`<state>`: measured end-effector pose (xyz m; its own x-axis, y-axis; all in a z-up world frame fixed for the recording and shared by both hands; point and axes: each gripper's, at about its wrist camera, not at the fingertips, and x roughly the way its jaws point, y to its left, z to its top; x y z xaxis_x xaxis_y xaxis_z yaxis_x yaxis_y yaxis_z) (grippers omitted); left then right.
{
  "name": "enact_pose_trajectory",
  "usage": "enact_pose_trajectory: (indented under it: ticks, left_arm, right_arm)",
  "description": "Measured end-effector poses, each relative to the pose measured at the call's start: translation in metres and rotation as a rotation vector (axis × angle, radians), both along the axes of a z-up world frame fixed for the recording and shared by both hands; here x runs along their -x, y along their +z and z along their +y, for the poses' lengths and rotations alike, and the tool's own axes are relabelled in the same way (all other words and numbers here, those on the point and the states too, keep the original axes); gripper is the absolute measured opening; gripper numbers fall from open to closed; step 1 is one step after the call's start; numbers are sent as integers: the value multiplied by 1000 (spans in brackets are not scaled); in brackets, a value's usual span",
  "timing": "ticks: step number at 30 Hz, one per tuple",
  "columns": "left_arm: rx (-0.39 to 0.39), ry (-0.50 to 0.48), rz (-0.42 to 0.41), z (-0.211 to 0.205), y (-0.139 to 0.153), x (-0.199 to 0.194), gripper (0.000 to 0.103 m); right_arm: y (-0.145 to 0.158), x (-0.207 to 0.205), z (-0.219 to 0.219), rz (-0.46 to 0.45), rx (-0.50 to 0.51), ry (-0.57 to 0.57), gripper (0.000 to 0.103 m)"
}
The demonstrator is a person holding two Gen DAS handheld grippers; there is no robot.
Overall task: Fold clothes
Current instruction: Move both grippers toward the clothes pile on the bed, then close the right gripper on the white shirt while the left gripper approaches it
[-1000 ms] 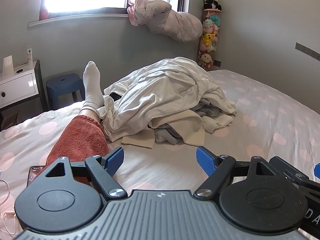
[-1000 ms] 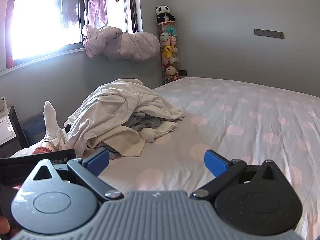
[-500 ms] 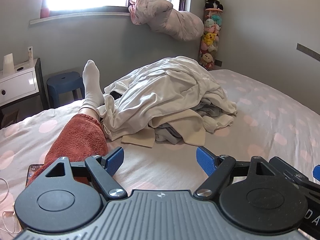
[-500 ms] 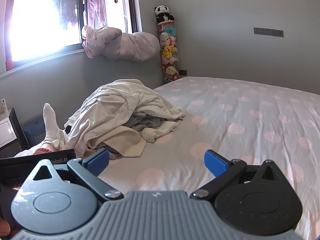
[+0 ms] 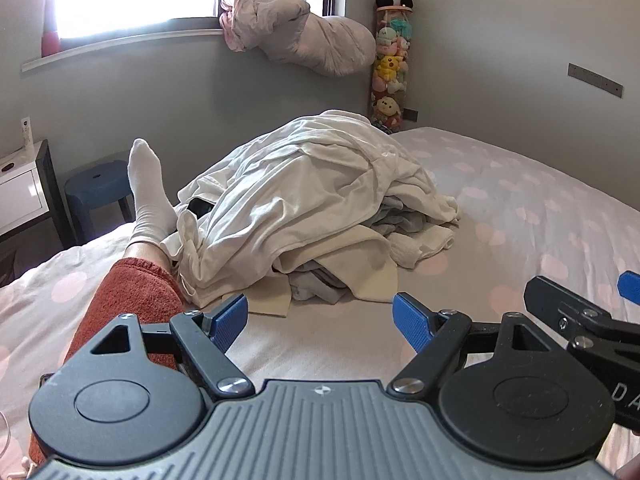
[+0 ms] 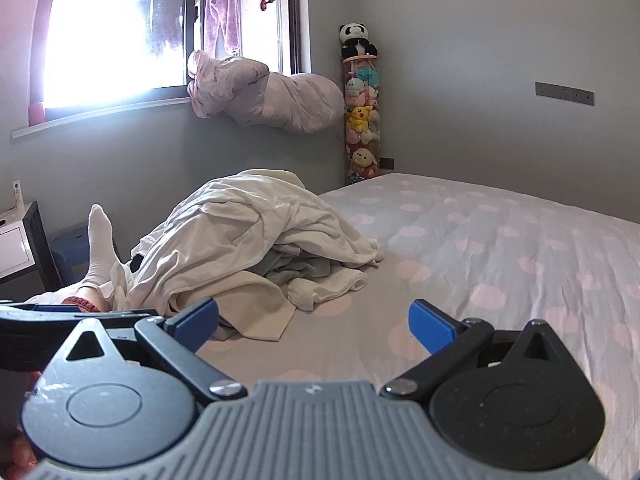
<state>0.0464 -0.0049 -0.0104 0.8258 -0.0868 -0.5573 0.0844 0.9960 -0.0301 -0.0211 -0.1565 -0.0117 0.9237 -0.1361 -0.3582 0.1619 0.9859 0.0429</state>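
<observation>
One clothes pile (image 5: 320, 216), two claws, one stool (image 5: 98, 184).

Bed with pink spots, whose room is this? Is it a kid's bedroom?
It looks like a bedroom, maybe a child's. There is a wide bed with a heap of clothes waiting to be folded, a tall tube of plush toys topped by a panda in the corner, and a nightstand near the window.

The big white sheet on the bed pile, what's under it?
Under the white sheet a cream garment, grey clothes and a white towel stick out at the pile's front edge. Anything deeper is covered.
</observation>
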Motion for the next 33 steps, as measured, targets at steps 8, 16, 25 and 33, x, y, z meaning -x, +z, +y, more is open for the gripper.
enact_pose_trajectory:
  ticks: [8, 16, 25, 33]
  left_arm:
    - [66, -14, 30, 22, 1, -53, 79]
    - [104, 40, 22, 51, -4, -113, 78]
    - [5, 27, 19, 61, -23, -182, 80]
    - [-8, -8, 20, 54, -46, -228, 80]
  right_arm:
    - [3, -60, 0, 32, 36, 86, 102]
    - [-6, -123, -4, 77, 29, 96, 102]
    - [-24, -202, -3, 136, 46, 149, 93]
    - [-45, -275, 0, 172, 1, 175, 64]
